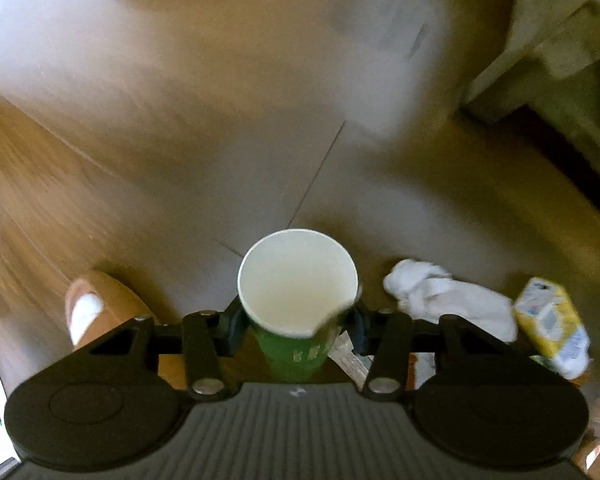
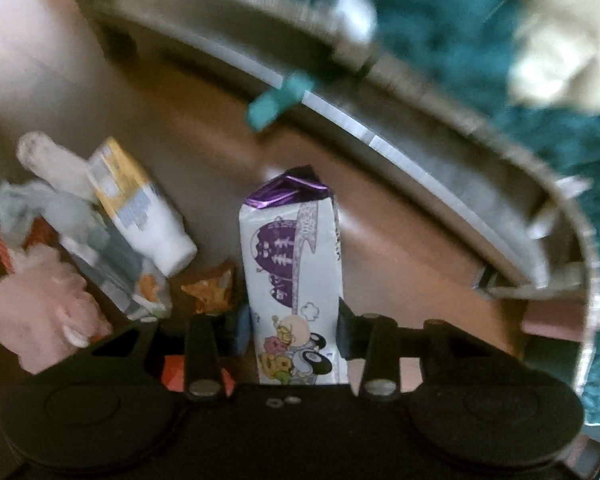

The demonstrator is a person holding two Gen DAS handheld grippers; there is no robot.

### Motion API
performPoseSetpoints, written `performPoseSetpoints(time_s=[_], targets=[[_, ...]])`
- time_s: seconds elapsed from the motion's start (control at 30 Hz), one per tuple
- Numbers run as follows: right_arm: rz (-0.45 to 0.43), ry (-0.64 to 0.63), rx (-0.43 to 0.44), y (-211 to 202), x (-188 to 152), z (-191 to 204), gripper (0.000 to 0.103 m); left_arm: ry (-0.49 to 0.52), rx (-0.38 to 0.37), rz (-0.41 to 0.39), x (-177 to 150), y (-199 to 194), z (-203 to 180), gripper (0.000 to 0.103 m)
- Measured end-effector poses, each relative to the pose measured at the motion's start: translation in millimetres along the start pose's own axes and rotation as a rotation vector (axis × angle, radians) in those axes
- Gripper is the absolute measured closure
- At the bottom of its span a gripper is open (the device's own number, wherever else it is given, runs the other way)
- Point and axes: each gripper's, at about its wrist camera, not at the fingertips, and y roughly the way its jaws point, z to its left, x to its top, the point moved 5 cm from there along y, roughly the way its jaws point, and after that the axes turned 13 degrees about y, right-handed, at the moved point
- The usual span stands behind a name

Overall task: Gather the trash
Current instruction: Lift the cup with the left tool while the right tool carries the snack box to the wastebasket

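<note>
Between the fingers of the left claw (image 1: 298, 330) sits a green paper cup (image 1: 298, 292), mouth up and pinched at mid-wall, its rim dented on one side; the upright hold would keep any dregs inside while it is carried. It hangs above what looks like a cardboard box (image 1: 260, 100) floor. To its right lie a crumpled white tissue (image 1: 448, 300) and a yellow-and-white pouch (image 1: 552, 324), apparently trash already gathered. From the right wrist view, the same heap, pouch (image 2: 140, 208) included, rests at the left. The right claw (image 2: 292, 330) is closed across the lower half of a white-and-purple snack packet (image 2: 290, 280), held lengthwise so it points into the box, whose corrugated wall (image 2: 420, 120) curves just beyond. Releasing both there seems the aim.
</note>
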Motion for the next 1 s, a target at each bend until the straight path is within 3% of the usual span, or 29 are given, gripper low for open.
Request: performPoseSetpoints(time_s=[0.4, 0.63, 0.8, 1.0], targets=[[-0.264, 0.134, 0.053, -158, 3, -8, 0.064, 0.137, 0.034, -0.266, -17, -139, -21, 0.055], [-0.428, 0.170, 0.106, -263, 5, 1, 0.064, 0.206, -0.008, -0.469, -37, -238, -22, 0.055], [-0.555, 0.164, 0.130, -337, 0, 8, 0.064, 0.250, -0.057, -0.626, -59, -329, -14, 0.055], [-0.659, 0.159, 0.138, -406, -3, 12, 0.064, 0.323, -0.087, -0.745, -77, -413, -20, 0.055]])
